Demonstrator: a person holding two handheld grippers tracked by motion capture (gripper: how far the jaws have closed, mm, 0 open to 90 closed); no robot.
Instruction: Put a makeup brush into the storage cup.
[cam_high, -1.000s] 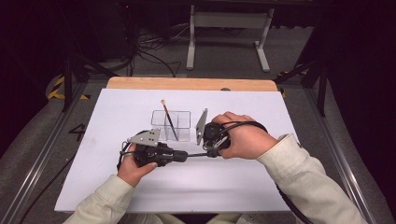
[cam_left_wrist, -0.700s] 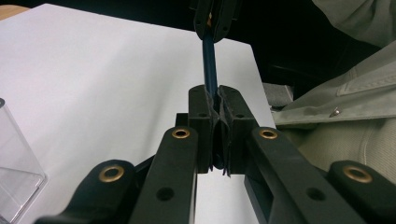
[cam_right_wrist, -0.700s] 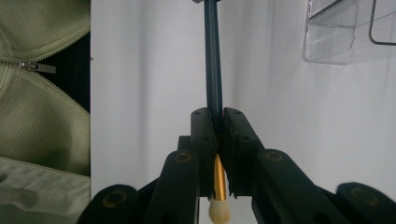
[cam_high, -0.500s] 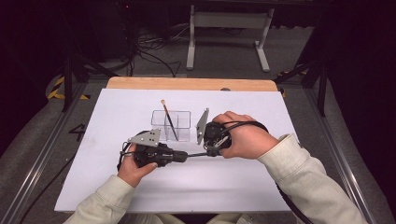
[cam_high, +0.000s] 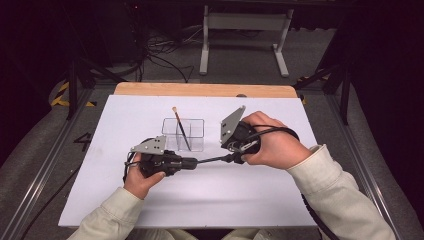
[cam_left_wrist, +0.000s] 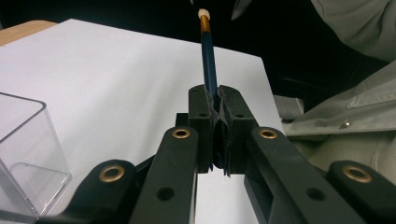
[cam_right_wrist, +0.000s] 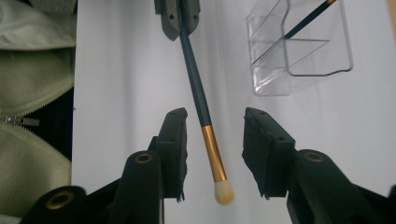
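Two brushes were there: my left gripper (cam_left_wrist: 215, 100) squeezed one brush (cam_right_wrist: 201, 107) just beside the clear box (cam_high: 183, 134); my right gripper (cam_right_wrist: 212, 140) had just let go. I read no words.

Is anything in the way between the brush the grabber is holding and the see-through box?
Nothing visible blocks it. The left gripper is shut on the dark-handled makeup brush with a gold collar and pale tip. The clear plastic box stands beside it on the white table. The right gripper, jaws just opening, straddles the brush without touching.
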